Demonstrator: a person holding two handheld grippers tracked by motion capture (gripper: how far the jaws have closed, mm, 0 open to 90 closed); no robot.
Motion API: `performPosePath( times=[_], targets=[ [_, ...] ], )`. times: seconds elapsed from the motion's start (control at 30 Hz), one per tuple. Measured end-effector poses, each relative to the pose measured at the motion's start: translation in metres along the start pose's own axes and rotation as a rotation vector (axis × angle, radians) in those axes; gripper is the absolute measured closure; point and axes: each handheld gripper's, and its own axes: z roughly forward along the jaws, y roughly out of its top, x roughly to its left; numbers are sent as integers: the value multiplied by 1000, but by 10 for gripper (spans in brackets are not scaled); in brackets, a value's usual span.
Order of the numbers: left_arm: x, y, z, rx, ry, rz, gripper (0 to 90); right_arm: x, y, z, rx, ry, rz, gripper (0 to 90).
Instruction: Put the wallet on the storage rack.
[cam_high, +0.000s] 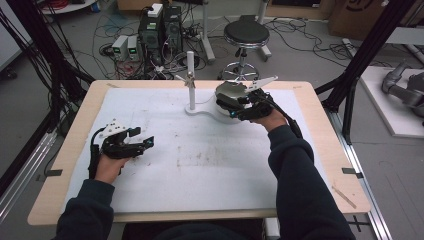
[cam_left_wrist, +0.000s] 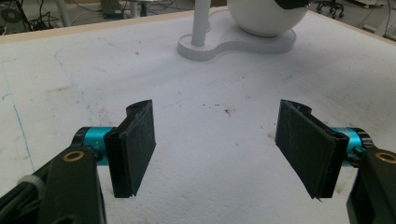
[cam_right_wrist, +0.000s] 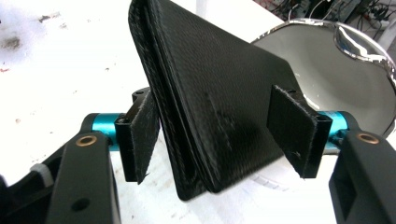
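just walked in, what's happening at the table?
A person works two handheld grippers over the white mat. The right gripper has a black wallet-like folded object between its jaws, beside the white bowl on the stand. The left gripper is open with nothing in it, resting low over the mat.

Table (cam_high: 320, 165) with a pale wooden top, its rim showing as a border around a white, scuffed mat (cam_high: 200, 155) that covers most of the surface. On the mat toward 12 o'clock rests a flat white base (cam_high: 202, 111) carrying an upright white post (cam_high: 190, 80) and, just beside it toward 3 o'clock, a round bowl (cam_high: 227, 92).
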Motion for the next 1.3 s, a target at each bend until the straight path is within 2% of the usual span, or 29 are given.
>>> performPosePath(
  times=[0.17,0.2,0.23,0.27,0.3,0.4,0.43,0.53,0.63,0.7,0.83,0.93,0.97,1.0,1.03,1.3],
  targets=[
    [0,0,0,4,1,2,287,-2,-3,2,24,10,-1,363],
    [0,0,0,2,0,1,286,-1,-3,3,34,19,-31,368],
    [0,0,0,4,1,0,286,-1,-3,3,34,19,-31,368],
    [1,0,0,5,0,1,286,0,-4,4,44,18,-54,378],
    [0,0,0,4,-1,0,287,3,-3,5,64,17,-101,425],
    [0,0,1,10,-1,3,287,12,0,5,73,-24,-191,555],
    [0,0,1,10,-1,4,287,12,0,5,73,-24,-191,555],
    [0,0,1,9,-1,2,286,20,5,7,85,-66,-275,618],
    [0,0,1,10,-2,2,286,18,5,9,85,-61,-272,616],
    [-1,0,1,8,-4,2,286,16,4,10,84,-55,-298,608],
    [0,0,1,9,-3,0,286,13,3,7,85,-63,-288,564],
    [0,0,1,10,-3,0,286,10,0,11,113,-54,-215,413],
    [0,0,1,9,-2,0,286,8,-3,12,107,-55,-170,372],
    [0,0,1,6,-2,-3,286,8,-3,12,107,-55,-170,372],
    [0,0,0,6,-1,-4,286,5,-4,12,103,-51,-134,343],
    [0,0,0,7,-2,-4,286,0,-8,0,96,-39,-86,308]
  ],
)
